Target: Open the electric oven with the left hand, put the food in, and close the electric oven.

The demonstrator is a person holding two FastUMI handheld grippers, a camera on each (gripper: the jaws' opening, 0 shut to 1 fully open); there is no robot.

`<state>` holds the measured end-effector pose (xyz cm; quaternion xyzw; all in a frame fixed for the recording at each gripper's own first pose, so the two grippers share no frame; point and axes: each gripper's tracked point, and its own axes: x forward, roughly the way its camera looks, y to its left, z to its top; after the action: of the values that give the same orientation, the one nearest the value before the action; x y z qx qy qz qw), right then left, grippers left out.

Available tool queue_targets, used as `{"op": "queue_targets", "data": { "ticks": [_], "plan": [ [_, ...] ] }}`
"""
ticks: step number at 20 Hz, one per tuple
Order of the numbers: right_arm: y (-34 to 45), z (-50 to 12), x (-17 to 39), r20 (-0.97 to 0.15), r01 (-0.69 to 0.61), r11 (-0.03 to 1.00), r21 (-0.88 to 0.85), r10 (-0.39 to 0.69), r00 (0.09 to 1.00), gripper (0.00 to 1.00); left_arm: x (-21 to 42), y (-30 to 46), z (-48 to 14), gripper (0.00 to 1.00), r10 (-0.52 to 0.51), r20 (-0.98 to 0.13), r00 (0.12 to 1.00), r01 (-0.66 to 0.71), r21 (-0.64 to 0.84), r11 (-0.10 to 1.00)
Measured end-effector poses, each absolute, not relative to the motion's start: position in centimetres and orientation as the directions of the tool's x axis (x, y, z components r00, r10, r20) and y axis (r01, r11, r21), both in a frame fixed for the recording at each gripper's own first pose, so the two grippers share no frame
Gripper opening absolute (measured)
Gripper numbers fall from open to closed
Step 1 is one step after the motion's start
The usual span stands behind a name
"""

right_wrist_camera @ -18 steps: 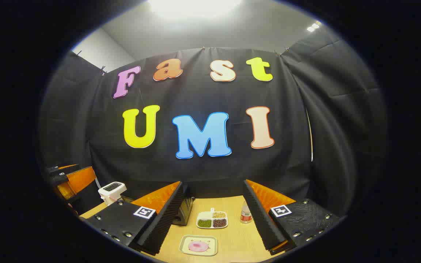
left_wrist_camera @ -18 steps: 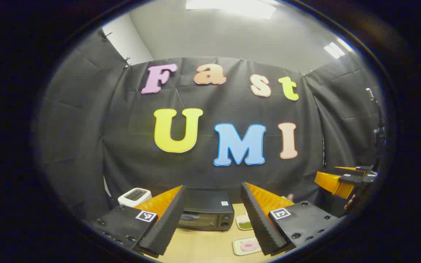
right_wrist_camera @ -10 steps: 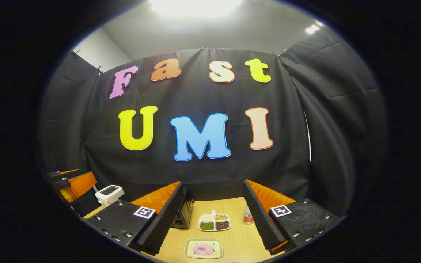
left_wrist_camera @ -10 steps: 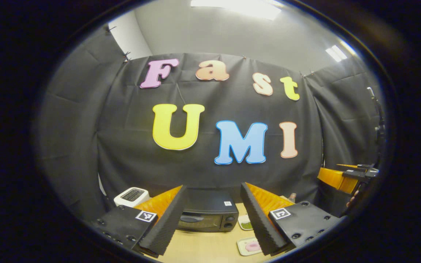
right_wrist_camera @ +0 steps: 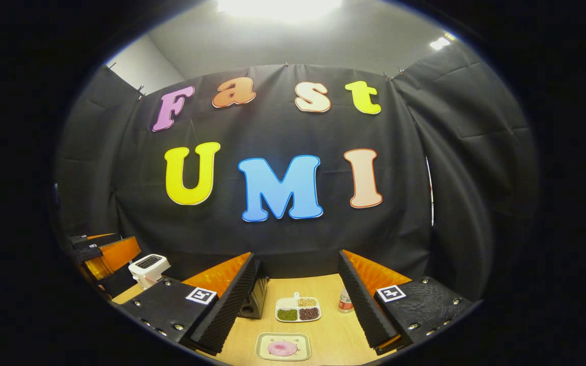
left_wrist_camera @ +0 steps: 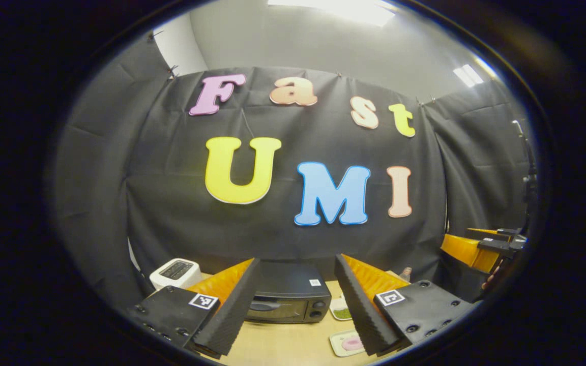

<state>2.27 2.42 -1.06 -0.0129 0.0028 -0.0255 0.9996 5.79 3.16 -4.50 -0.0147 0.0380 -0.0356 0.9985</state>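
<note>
Left gripper (left_wrist_camera: pixel 295 305) is held high above the table (left_wrist_camera: pixel 283 345) with its 2 fingers spread wide and nothing between them; the electric oven (left_wrist_camera: pixel 288 300), door shut, is framed in the gap, well apart from the fingertips. Right gripper (right_wrist_camera: pixel 295 305) is likewise spread and empty, held above the small plate (right_wrist_camera: pixel 283 346) carrying the pink food (right_wrist_camera: pixel 283 348), which lies near the table's front edge. A divided tray (right_wrist_camera: pixel 297 309) with 3 fillings and a small bottle (right_wrist_camera: pixel 344 300) are seen behind the plate, and a white toaster (left_wrist_camera: pixel 175 272) stands left of the oven. No step of the task is judged begun. Risks are judged as follows: the door handle (left_wrist_camera: pixel 264 305) is low and shallow, so a descent from this height could be misaligned and the fingers could slide off it; a hard pull could drag the light oven forward; the plate, close to the oven, could be struck by the dropping door; the flat plate could be tipped when pinched at its rim
</note>
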Motion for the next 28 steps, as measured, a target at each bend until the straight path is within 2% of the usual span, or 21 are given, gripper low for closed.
{"op": "queue_targets", "data": {
  "ticks": [3, 5, 7, 13, 14, 15, 16, 18, 20, 22, 24, 26, 27, 28],
  "plan": [
    [2.1, -1.6, 2.7, -0.018, 0.056, 0.998, -0.032, -0.057, 0.998, 0.99, 7.8, 3.5, -6.9, 0.92, -0.069, -0.113, 0.991, 0.067, -0.022, 0.998],
    [1.8, -2.1, 2.8, -0.028, 0.062, 0.997, -0.038, -0.063, 0.998, 0.99, 9.8, 3.8, -9.4, 0.92, -0.088, -0.166, 0.982, 0.084, -0.032, 0.996],
    [1.6, -2.9, 3.0, -0.051, 0.068, 0.997, -0.04, -0.07, 0.996, 0.99, 11.7, 4.5, -12.3, 1.0, -0.101, -0.237, 0.966, 0.093, -0.047, 0.995],
    [0.3, -5.6, 3.1, -0.126, 0.112, 0.992, -0.061, -0.119, 0.985, 0.99, 17.0, 7.7, -20.4, 0.97, -0.075, -0.39, 0.918, 0.076, -0.014, 0.997],
    [0.1, -6.0, 3.1, -0.137, 0.122, 0.99, -0.066, -0.13, 0.982, 0.99, 17.8, 8.1, -21.7, 1.0, -0.073, -0.41, 0.909, 0.077, -0.007, 0.997],
    [-0.1, -6.3, 3.1, -0.147, 0.132, 0.989, -0.072, -0.142, 0.979, 0.99, 18.7, 8.3, -22.8, 0.92, -0.075, -0.429, 0.9, 0.077, -0.013, 0.997],
    [-0.3, -6.6, 3.0, -0.155, 0.143, 0.987, -0.077, -0.153, 0.976, 0.99, 19.4, 8.4, -23.9, 0.93, -0.074, -0.447, 0.891, 0.072, -0.022, 0.997],
    [-0.7, -6.8, 2.9, -0.164, 0.162, 0.983, -0.083, -0.174, 0.971, 0.99, 20.7, 8.7, -25.7, 0.97, -0.069, -0.468, 0.881, 0.066, -0.022, 0.998],
    [-0.9, -7.2, 2.7, -0.175, 0.177, 0.98, -0.09, -0.191, 0.966, 0.99, 21.8, 9.1, -27.1, 0.97, -0.064, -0.482, 0.874, 0.069, -0.006, 0.998],
    [-1.1, -7.4, 2.6, -0.18, 0.188, 0.977, -0.101, -0.203, 0.962, 0.99, 22.4, 9.2, -28.8, 0.92, -0.062, -0.509, 0.859, 0.069, -0.006, 0.998],
    [-1.3, -7.3, 2.5, -0.182, 0.198, 0.974, -0.106, -0.214, 0.96, 0.99, 23.0, 9.6, -30.0, 1.0, -0.053, -0.523, 0.851, 0.065, 0.004, 0.998],
    [-1.4, -7.3, 2.4, -0.181, 0.205, 0.973, -0.103, -0.221, 0.958, 0.99, 23.6, 9.9, -30.2, 1.0, -0.046, -0.517, 0.855, 0.061, 0.011, 0.998],
    [-1.4, -7.2, 2.3, -0.181, 0.207, 0.973, -0.102, -0.223, 0.958, 0.99, 23.7, 10.0, -30.4, 0.92, -0.041, -0.521, 0.853, 0.058, 0.016, 0.998],
    [-1.4, -7.3, 2.4, -0.182, 0.206, 0.973, -0.101, -0.222, 0.958, 0.99, 23.6, 10.0, -30.3, 0.96, -0.035, -0.515, 0.856, 0.057, 0.027, 0.998]
  ]
}}
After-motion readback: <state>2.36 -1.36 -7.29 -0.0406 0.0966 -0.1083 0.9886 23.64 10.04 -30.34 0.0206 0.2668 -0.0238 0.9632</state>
